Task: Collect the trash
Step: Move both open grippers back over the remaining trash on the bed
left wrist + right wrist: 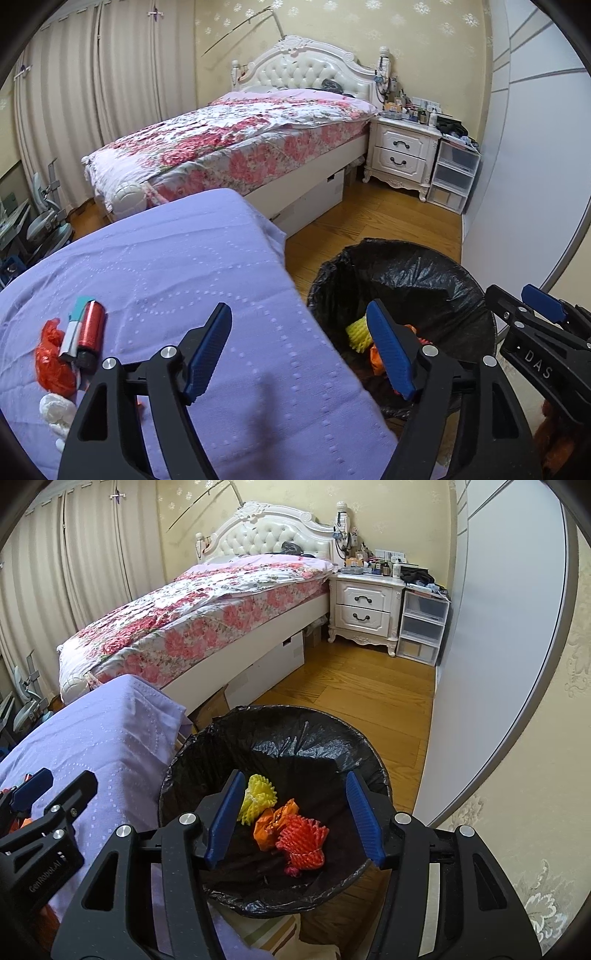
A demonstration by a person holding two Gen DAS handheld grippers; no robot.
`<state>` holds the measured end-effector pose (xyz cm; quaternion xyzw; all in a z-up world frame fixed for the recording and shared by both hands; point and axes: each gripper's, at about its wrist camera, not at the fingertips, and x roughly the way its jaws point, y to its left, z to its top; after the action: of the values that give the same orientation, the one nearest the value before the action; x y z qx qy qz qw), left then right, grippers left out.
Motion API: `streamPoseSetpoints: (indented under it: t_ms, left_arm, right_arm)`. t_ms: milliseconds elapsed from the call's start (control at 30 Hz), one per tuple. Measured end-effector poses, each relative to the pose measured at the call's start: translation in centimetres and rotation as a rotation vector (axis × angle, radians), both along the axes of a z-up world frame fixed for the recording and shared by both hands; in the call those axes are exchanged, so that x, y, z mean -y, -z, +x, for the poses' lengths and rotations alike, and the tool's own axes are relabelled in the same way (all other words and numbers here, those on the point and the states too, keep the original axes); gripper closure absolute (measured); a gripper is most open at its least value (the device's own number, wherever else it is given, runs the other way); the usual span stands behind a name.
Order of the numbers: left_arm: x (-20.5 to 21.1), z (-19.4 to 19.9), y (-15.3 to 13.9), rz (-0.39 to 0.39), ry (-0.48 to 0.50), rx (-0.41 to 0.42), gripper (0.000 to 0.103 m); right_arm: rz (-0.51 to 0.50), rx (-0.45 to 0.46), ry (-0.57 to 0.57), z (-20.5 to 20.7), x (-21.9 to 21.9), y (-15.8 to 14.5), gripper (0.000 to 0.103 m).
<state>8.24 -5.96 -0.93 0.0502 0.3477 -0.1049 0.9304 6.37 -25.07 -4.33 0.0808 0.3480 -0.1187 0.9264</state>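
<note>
A bin with a black liner (280,716) stands on the floor beside a purple-covered surface (177,266). In the bin lie a yellow foam net (258,797), an orange wrapper (271,821) and a red foam net (304,843). My right gripper (293,779) hangs open over the bin with nothing between its pads. My left gripper (299,314) is open and empty, straddling the purple edge and the bin (406,254). On the purple cover at the left lie a red plastic bag (51,354), a red cylinder (92,328), a teal and white box (75,317) and white crumpled paper (55,406).
A bed with a floral cover (229,147) fills the back of the room, with a white nightstand (402,151) and clear drawers (454,173) beside it. Wooden floor (362,694) runs between the bin and the bed. A pale wall panel (498,646) rises on the right.
</note>
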Motion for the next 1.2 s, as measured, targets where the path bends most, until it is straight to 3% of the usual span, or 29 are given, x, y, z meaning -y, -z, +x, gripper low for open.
streamPoseSetpoints:
  t_ms: [567, 900, 1200]
  left_arm:
    - [-11.4, -2.8, -1.7, -0.011, -0.233, 0.005, 0.029]
    - [-18.4, -3.6, -0.7, -0.014, -0.388, -0.028, 0.029]
    - [-21.2, -2.5, 0.9, -0.068, -0.39, -0.108, 0.029]
  right_arm:
    - [0.01, 0.003, -0.187, 0.0, -8.3, -0.9, 0.043]
    - [-0.005, -0.005, -0.303, 0.3, -13.6, -1.1, 0.042]
    - [-0.026, -0.03, -0.377, 0.8, -17.2, -0.5, 0.042]
